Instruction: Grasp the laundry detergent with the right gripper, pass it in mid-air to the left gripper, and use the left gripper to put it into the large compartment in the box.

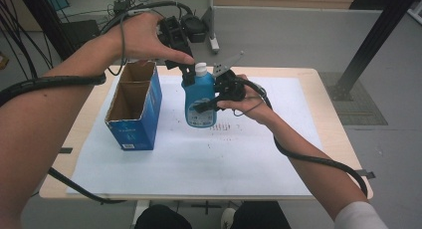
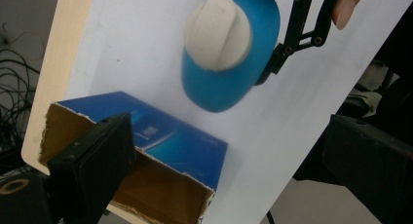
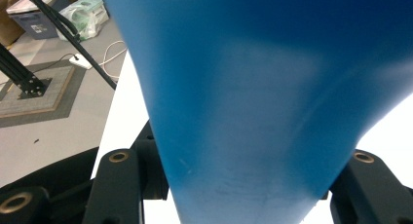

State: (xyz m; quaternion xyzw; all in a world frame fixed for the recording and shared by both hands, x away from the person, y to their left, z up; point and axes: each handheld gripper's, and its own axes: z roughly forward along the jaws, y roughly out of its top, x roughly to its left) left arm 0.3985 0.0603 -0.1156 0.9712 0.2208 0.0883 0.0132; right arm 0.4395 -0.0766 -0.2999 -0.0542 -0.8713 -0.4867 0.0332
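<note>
A blue bottle (image 1: 200, 103) with a white cap (image 1: 200, 68) hangs upright just above the white sheet, with my right gripper (image 1: 203, 100) shut on its body from the right. In the right gripper view the bottle (image 3: 263, 97) sits pressed between the two black jaws of the right gripper (image 3: 243, 197). My left gripper (image 1: 182, 72) hangs open just left of the cap, pointing down. Seen from above in the left gripper view, the bottle (image 2: 229, 80) and its cap (image 2: 219, 31) lie beyond the wide-apart jaws of the left gripper (image 2: 229, 160), and nothing is between them.
An open blue cardboard box (image 1: 134, 107) with a divider stands on the left of the sheet, and the box (image 2: 160, 151) lies directly under the left gripper. A white paper sheet (image 1: 259, 154) covers the wooden table (image 1: 328, 114). Cables trail off the left side.
</note>
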